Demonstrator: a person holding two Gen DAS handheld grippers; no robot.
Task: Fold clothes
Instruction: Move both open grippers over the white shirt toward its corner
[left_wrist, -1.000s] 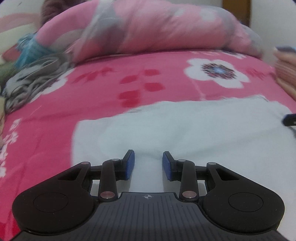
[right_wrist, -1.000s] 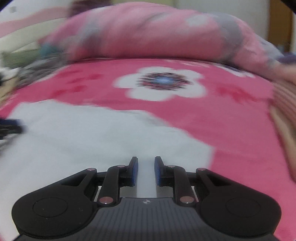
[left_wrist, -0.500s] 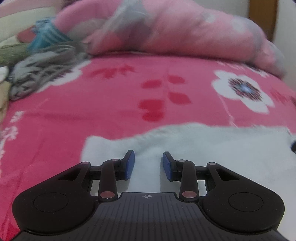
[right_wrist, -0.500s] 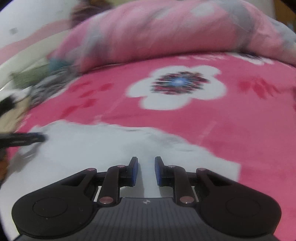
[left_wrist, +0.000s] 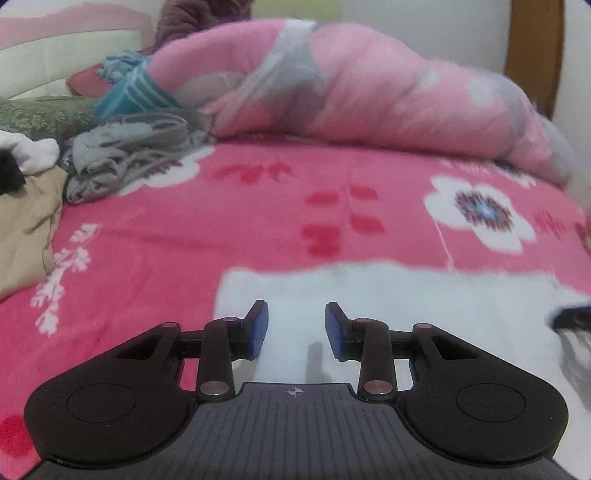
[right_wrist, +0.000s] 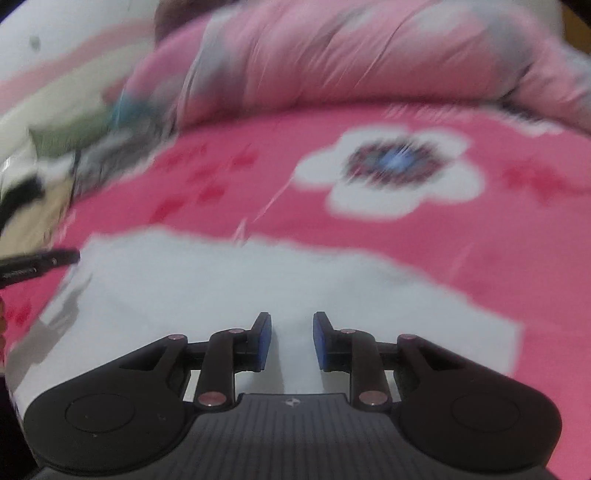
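One white garment (left_wrist: 388, 295), two grippers, one rolled quilt (left_wrist: 369, 92).

Both wrist cameras look low and close across the white garment (left_wrist: 388, 306) toward the rolled quilt (right_wrist: 351, 59).

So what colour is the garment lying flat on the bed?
White, plain with no visible pattern; the garment shows best in the left wrist view.

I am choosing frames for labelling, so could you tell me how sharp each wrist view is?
Left wrist view: mostly sharp, soft toward the edges; the white garment and pile of clothes read clearly. Right wrist view: heavy motion blur smears the flower print and quilt; only the camera's own gripper looks crisp.
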